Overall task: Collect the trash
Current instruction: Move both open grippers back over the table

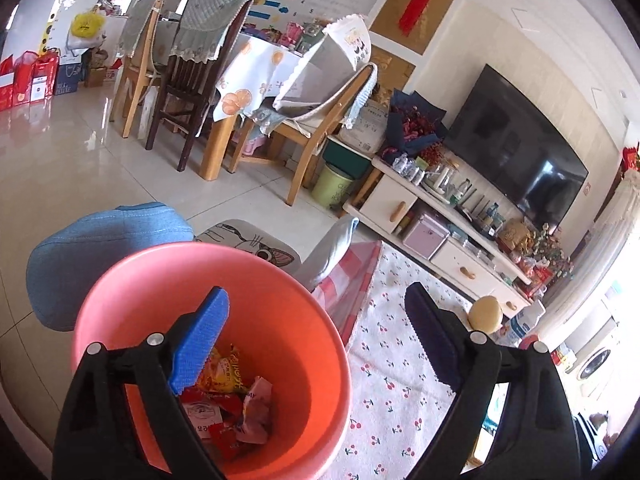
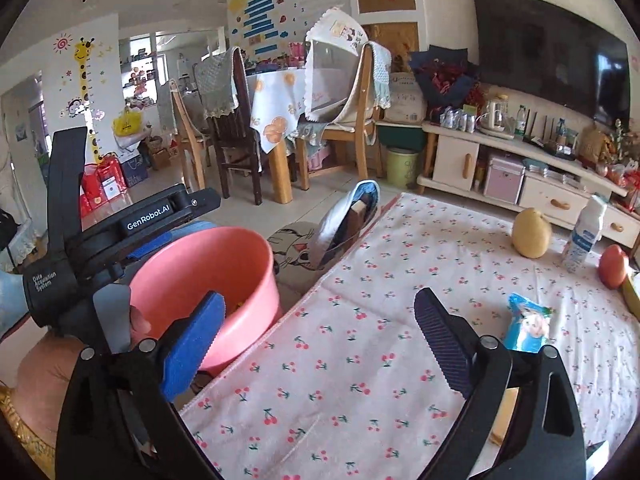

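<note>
Though gripper (image 2: 320,344) gaping, wrapper (image 2: 528,324) rt.

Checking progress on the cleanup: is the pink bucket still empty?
No. The left wrist view shows several crumpled wrappers lying at the bottom of the pink bucket.

- Daylight enters from the right; the far right of the left wrist view is overexposed.
- Glare streaks the floor tiles (image 1: 60,136).
- Fisheye bending and dark vignetting mark all corners.
- Focus is sharp.
</note>
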Demonstrator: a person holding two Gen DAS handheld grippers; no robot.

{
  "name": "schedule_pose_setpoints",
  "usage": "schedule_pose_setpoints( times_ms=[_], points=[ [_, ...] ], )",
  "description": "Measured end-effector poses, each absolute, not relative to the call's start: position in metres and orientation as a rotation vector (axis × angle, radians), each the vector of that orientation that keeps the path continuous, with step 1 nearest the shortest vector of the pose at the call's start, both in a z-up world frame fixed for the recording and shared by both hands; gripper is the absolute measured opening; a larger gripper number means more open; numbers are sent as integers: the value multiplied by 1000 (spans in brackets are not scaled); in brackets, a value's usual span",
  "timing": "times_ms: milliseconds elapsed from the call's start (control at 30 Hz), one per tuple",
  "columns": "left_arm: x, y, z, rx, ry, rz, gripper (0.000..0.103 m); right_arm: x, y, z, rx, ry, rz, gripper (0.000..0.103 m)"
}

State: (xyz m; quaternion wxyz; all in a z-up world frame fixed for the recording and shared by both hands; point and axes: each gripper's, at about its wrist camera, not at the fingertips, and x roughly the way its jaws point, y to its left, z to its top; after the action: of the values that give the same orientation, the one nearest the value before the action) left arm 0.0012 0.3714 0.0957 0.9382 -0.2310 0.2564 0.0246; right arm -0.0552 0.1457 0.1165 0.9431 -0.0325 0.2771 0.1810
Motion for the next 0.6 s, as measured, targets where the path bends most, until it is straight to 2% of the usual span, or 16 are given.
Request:
schedule_pose_setpoints(
  times_ms=[300,600],
  points=[
    [3,323,94,-281,608,72,90,-82,95,117,-140,542,172,98],
    [-10,285,91,-177,587,86,90,-105,47,104,-112,546,86,98]
  ],
)
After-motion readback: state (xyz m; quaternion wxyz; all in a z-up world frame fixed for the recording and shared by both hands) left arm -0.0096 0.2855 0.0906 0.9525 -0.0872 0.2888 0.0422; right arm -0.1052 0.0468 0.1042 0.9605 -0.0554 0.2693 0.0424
